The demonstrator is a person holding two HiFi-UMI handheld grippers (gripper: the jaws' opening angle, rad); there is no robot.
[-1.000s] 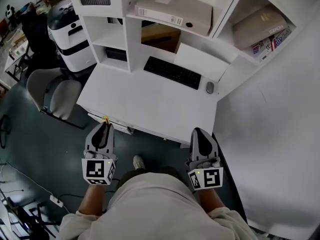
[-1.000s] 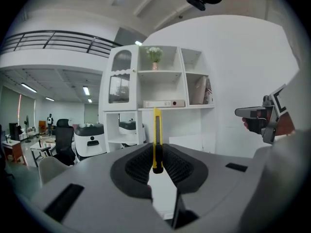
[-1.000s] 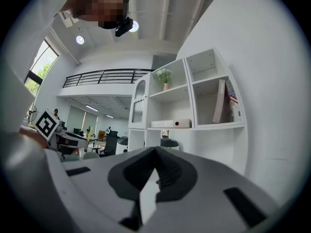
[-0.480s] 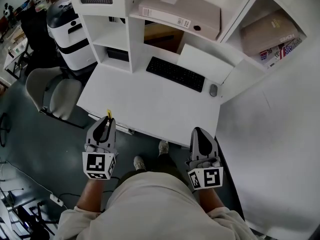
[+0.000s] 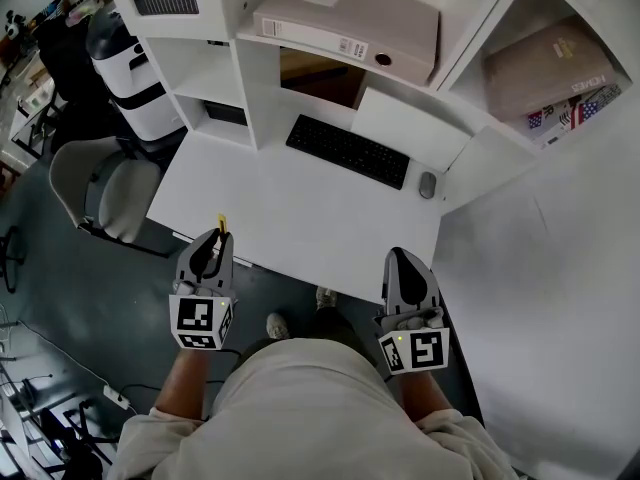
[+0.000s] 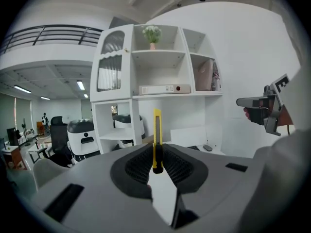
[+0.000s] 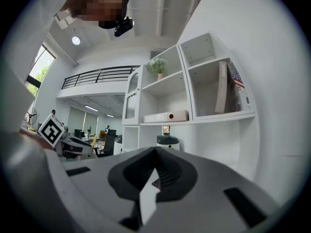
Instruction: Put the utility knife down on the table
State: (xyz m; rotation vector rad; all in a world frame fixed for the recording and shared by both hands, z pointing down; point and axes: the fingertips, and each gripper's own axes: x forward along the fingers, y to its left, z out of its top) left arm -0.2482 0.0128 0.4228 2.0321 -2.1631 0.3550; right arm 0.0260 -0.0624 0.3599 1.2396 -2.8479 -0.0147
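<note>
Yellow plastic utility knife [image 6: 157, 140] is clamped between the ribbed dark pads of the left gripper [image 6: 156, 161], with its long body standing out past the tips. In the head view that gripper is at the near-left edge of the white desk [image 5: 300, 218]. The knife tip overlaps the edge and the knife isn't lying on the top. Right gripper [image 7: 155, 171] has its jaws together and empty, and sits by the near-right edge. Black keyboard [image 5: 347, 151] and grey mouse [image 5: 428, 184] are at the back.
</note>
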